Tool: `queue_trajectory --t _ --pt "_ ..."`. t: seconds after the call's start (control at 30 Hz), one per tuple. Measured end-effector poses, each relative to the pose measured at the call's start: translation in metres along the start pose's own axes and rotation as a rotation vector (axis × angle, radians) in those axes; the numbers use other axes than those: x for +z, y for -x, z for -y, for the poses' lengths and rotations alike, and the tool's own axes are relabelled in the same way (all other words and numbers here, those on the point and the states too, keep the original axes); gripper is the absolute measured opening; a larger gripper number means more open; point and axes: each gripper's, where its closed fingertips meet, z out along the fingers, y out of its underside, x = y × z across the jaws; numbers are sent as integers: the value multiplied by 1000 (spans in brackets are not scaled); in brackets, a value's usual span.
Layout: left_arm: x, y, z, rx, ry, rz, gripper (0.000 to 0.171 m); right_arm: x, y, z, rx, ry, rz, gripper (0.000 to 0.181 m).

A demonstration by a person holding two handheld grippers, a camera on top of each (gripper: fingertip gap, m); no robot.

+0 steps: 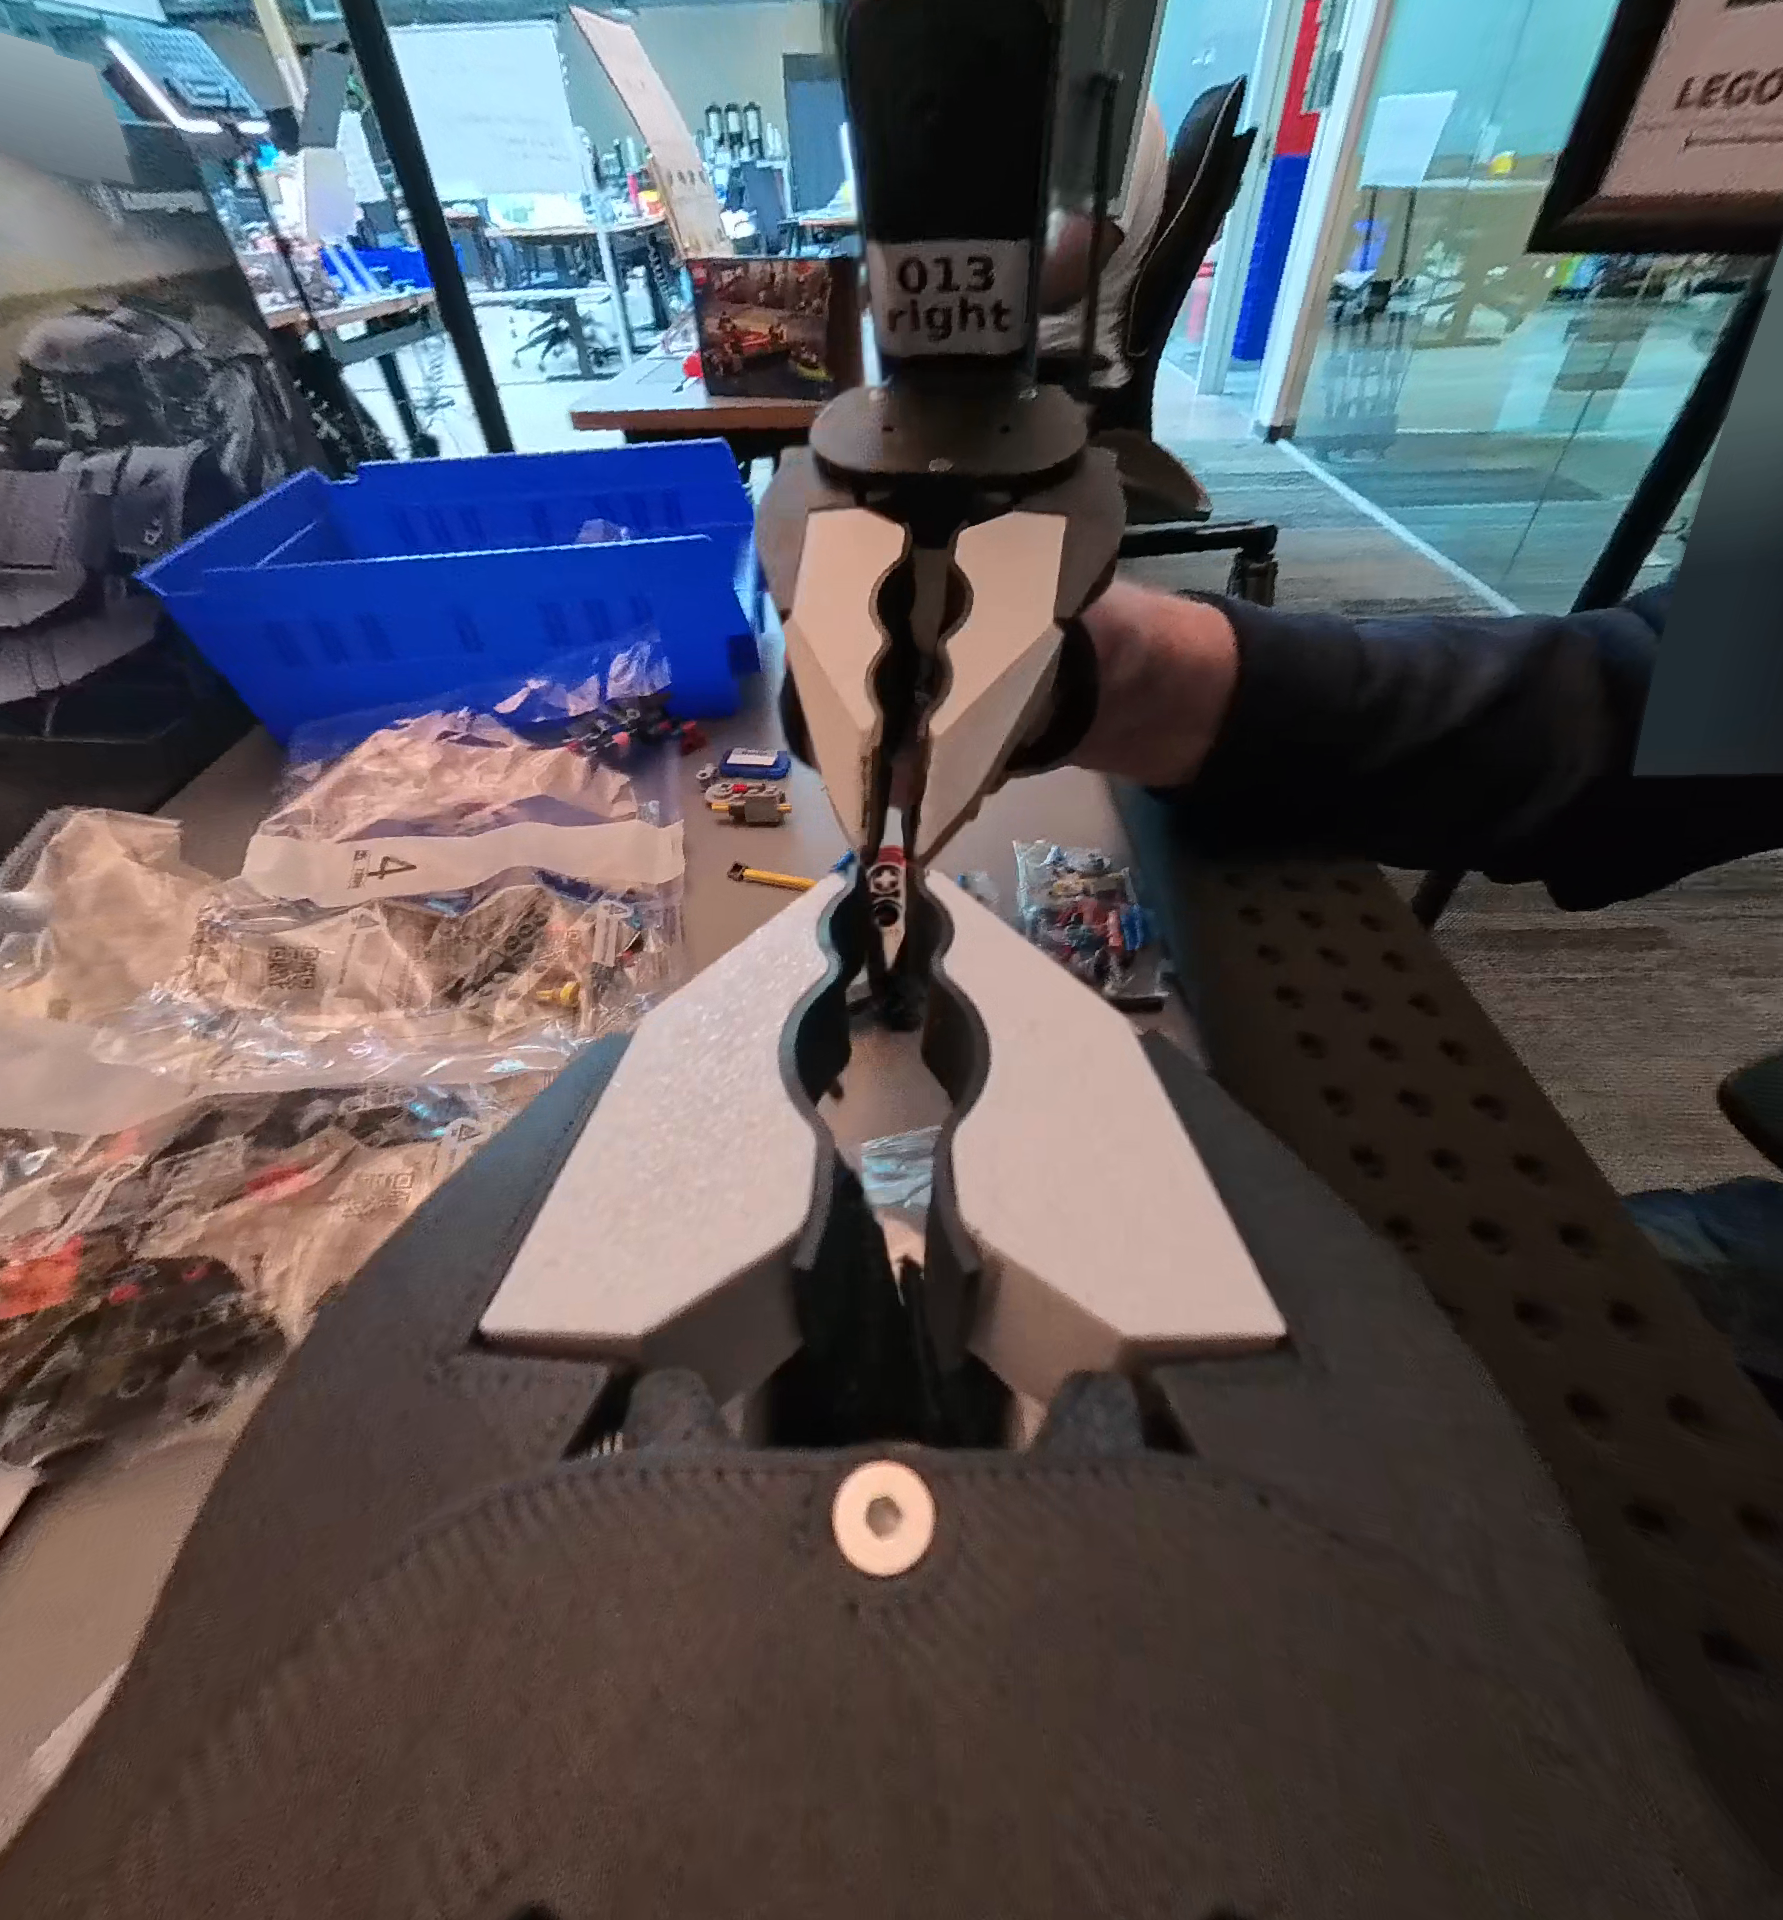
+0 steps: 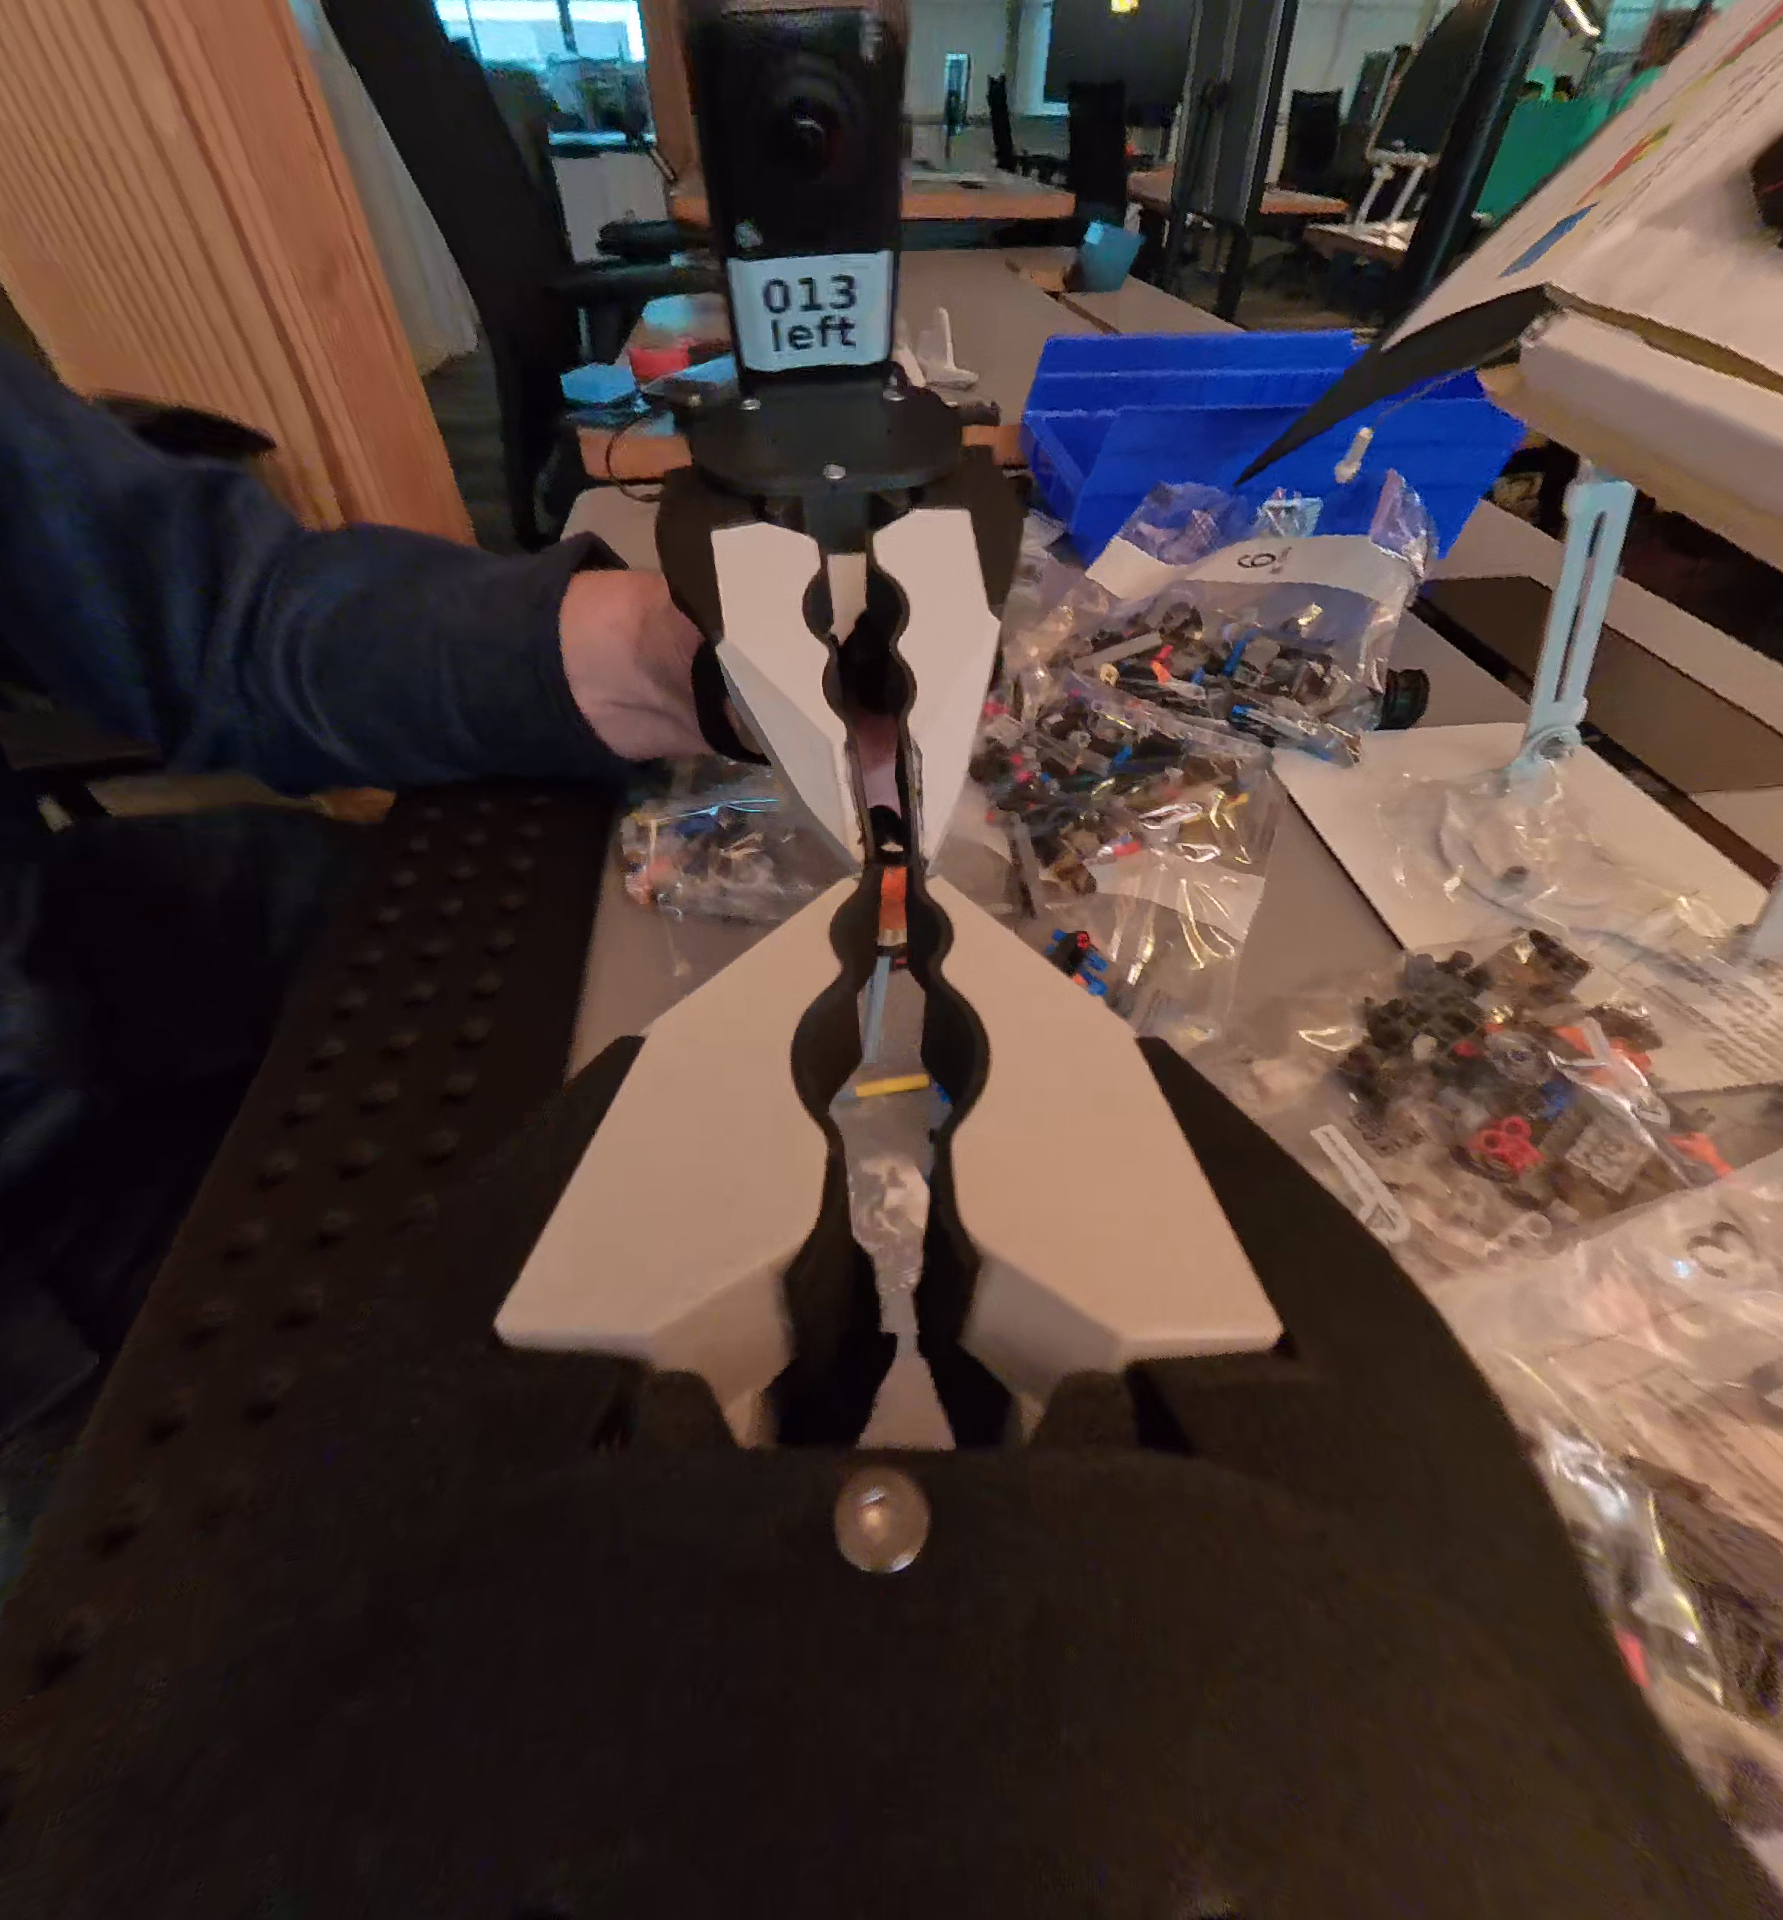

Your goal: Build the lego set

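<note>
My two grippers meet tip to tip above the table. In the left wrist view, my left gripper (image 1: 882, 891) is shut on a small black lego piece with a white cross-holed face (image 1: 885, 883). The right gripper (image 1: 893, 831) points at it from the far side. In the right wrist view, my right gripper (image 2: 885, 896) is shut on a small orange and black lego piece (image 2: 892, 906). The left gripper (image 2: 882, 847) faces it, holding the black piece (image 2: 882, 826). The two pieces touch. I cannot tell whether they are joined.
Clear bags of lego parts (image 1: 451, 883) (image 2: 1157, 727) cover the table beside a blue bin (image 1: 471, 592) (image 2: 1230, 416). Loose pieces (image 1: 752, 800), a yellow pin (image 1: 767, 876) and a small bag (image 1: 1084, 914) lie nearby. A black perforated surface (image 1: 1438, 1143) borders the table. A propped-up printed box (image 2: 1645, 260) stands at the right. Only a small space, under 4 cm, lies between the two pairs of fingers.
</note>
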Motion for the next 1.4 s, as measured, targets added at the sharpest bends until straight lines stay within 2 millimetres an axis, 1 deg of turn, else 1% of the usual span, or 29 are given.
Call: queue_trajectory --t 0.03,0.1,0.13,0.17,0.2,0.27,0.33,0.37,0.4,0.43,0.5,0.57,0.7,0.8,0.87,0.97,1.03,1.13,1.2,1.27,1.33,1.4 --pt "-3 6 -1 -6 1 29 6 -3 -5 0 9 -6 -17 0" --pt "-16 15 12 -92 -96 21 6 -12 -15 3 18 -32 -58 0" --pt "-20 18 12 -124 -100 17 6 -16 -17 3 30 -39 -64 0" --pt "-20 21 6 -128 -67 33 6 -17 -18 -1 49 -14 -58 0" --pt "-18 21 0 -127 -28 30 6 -17 -21 -9 67 28 -61 2" --pt "-12 9 -12 -112 74 -24 7 -20 -30 -21 57 95 -120 0" --pt "-7 12 -34 -39 208 27 6 -21 -28 -32 77 152 -96 1" --pt "-5 9 -44 -31 266 11 6 -22 -31 -43 113 201 -95 7" --pt "-2 8 -51 -19 302 9 7 -23 -34 -56 144 264 -101 16" --pt "-1 9 -55 2 330 24 8 -25 -34 -70 158 334 -96 19" --pt "0 5 -61 22 377 12 15 -30 -40 -95 149 465 -138 19" --pt "0 8 -69 15 418 29 22 -37 -41 -113 156 561 -152 21" --pt "-2 14 -71 17 422 54 27 -46 -44 -125 189 602 -165 19" --pt "-5 18 -67 13 400 69 27 -46 -37 -142 224 678 -123 14" --pt "-4 19 -65 16 391 76 27 -42 -34 -140 231 669 -96 8" --pt "-3 19 -65 28 392 85 27 -42 -35 -138 198 669 -105 7" --pt "-3 19 -63 34 385 89 27 -40 -35 -130 178 633 -111 7" --pt "-1 20 -57 42 355 99 27 -33 -31 -100 126 493 -90 7" --pt "1 18 -54 43 337 97 29 -27 -25 -72 77 356 -63 7" --pt "4 16 -51 39 319 89 32 -21 -14 -46 55 221 -4 7" --pt "10 8 -48 35 301 55 37 -17 -7 -28 16 128 21 7" --pt "16 2 -44 32 277 33 39 -13 -1 -17 3 67 52 7"
